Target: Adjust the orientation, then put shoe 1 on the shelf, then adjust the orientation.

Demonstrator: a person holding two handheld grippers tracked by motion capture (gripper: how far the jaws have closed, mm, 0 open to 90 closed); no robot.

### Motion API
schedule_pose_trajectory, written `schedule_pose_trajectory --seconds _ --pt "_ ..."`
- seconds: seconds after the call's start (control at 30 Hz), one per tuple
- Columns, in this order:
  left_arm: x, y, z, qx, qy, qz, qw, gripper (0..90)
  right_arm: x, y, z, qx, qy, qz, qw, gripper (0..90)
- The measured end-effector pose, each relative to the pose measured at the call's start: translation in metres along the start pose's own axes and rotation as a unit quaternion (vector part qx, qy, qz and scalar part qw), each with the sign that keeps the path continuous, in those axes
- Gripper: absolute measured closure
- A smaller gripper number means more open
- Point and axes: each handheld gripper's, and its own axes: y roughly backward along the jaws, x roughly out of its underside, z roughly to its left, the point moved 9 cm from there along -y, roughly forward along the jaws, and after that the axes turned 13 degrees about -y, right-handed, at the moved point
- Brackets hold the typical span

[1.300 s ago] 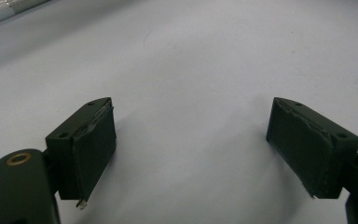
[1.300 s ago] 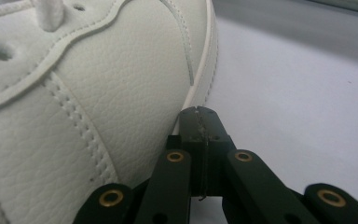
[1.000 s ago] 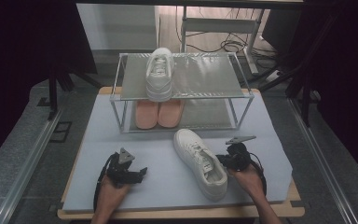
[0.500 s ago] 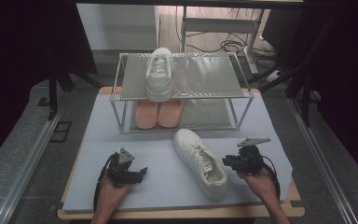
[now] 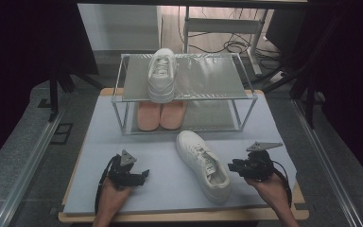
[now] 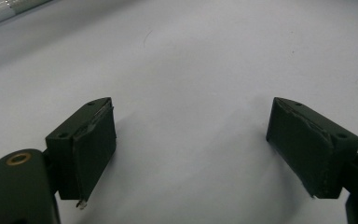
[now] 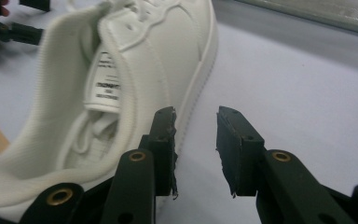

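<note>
The tongue label (image 7: 106, 88) inside the white sneaker (image 7: 135, 70), just left of the right tool, carries print too blurred to read.

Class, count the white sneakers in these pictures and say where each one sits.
2. One white sneaker stands on the top shelf of the rack; the other white sneaker lies on the table mat, beside the right gripper. Others could be hidden behind the rack.
</note>
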Motion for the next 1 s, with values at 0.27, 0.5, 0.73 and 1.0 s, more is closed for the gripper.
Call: schedule_pose_trajectory --seconds 0.27,0.5,0.73,1.0 --pt "0.0 0.0 0.0 0.0 0.0 0.0 1.0 15.8 -0.005 0.002 0.017 -0.014 0.016 0.003 0.9998 65.5" --pt "0.0 0.0 0.0 0.001 0.001 0.0 1.0 15.8 -0.007 -0.002 0.023 -0.02 0.021 0.012 0.9995 62.6" --pt "0.0 0.0 0.0 -0.001 0.002 -0.002 1.0 15.8 -0.006 -0.012 0.028 -0.028 0.022 0.028 0.999 58.4" --pt "0.0 0.0 0.0 0.0 0.002 -0.002 1.0 15.8 -0.008 -0.026 0.028 -0.013 0.028 0.043 0.9986 56.2"
